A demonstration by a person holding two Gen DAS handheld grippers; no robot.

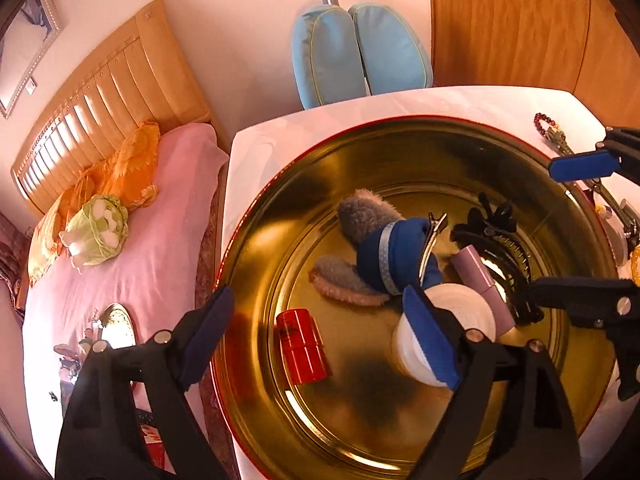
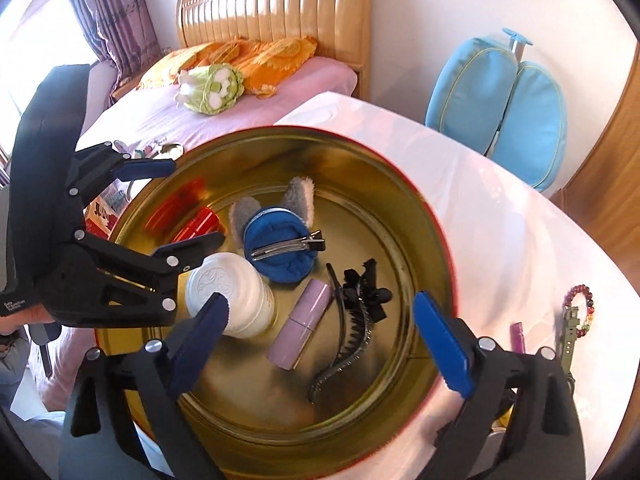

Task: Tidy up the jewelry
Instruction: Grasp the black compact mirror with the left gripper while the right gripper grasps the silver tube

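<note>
A round gold tin (image 1: pixel 280 208) (image 2: pixel 420 216) with a red rim sits on a white table. Inside lie a red cylinder (image 1: pixel 302 346) (image 2: pixel 200 220), a white jar (image 1: pixel 472 308) (image 2: pixel 236 292), a blue plush hair clip with grey ears (image 1: pixel 384 252) (image 2: pixel 280 248), a lilac tube (image 1: pixel 486 280) (image 2: pixel 300 328) and a black claw clip (image 1: pixel 500 236) (image 2: pixel 356 320). My left gripper (image 1: pixel 320 336) (image 2: pixel 188 204) is open and empty over the tin's left side. My right gripper (image 2: pixel 320 352) (image 1: pixel 560 224) is open and empty over the tin's near right side. A bead bracelet (image 2: pixel 580 300) (image 1: pixel 542 122) lies on the table to the right.
A green strap (image 2: pixel 570 336) and a purple item (image 2: pixel 518 336) lie beside the bracelet. A bed with pink sheet (image 1: pixel 132 264), orange pillows and a cabbage plush (image 2: pixel 212 84) stands left. A blue chair (image 2: pixel 500 100) is behind the table.
</note>
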